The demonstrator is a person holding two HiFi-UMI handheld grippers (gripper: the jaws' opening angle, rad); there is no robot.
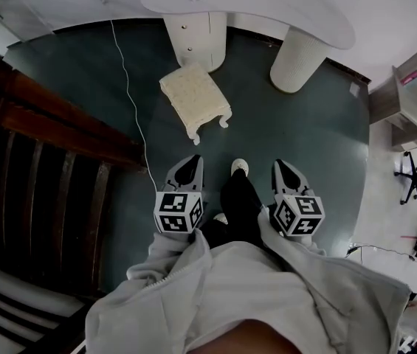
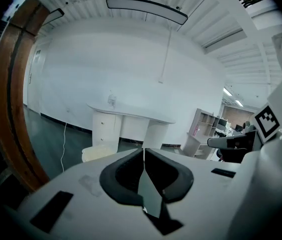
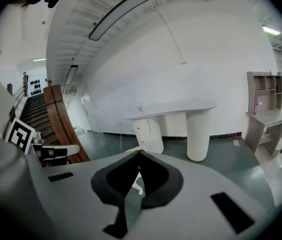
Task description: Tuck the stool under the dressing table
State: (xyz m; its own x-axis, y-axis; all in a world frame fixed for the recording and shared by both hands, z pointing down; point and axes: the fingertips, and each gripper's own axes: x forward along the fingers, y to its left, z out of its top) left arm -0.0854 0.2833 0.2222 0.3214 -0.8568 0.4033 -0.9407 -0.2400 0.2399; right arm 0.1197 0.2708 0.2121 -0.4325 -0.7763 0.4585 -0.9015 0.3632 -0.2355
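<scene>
Stool [image 1: 193,98]: cushioned top, rigid short legs, probably light. Best to push at the firm seat edge. Left gripper [image 1: 187,169] and right gripper [image 1: 285,169]: fingers [image 2: 123,176] clenched, empty.

Stool [image 1: 195,98], ahead of the left tool [image 1: 189,162]: the cream seat has a rough, nubby, cloth-like surface, and the legs are smooth and white.
Bench [image 1: 267,6], beyond the stool: smooth matt white top. Its round leg [image 1: 298,59], ahead of the right tool [image 1: 280,165], is finely ribbed.
Floor [image 1: 304,139]: dark green and smooth, with a faint sheen.
Railing [image 1: 60,127], left of the left tool: dark varnished wood.
Tool bodies: matt grey plastic, with black pads [image 2: 123,179] that are probably rubber.
</scene>
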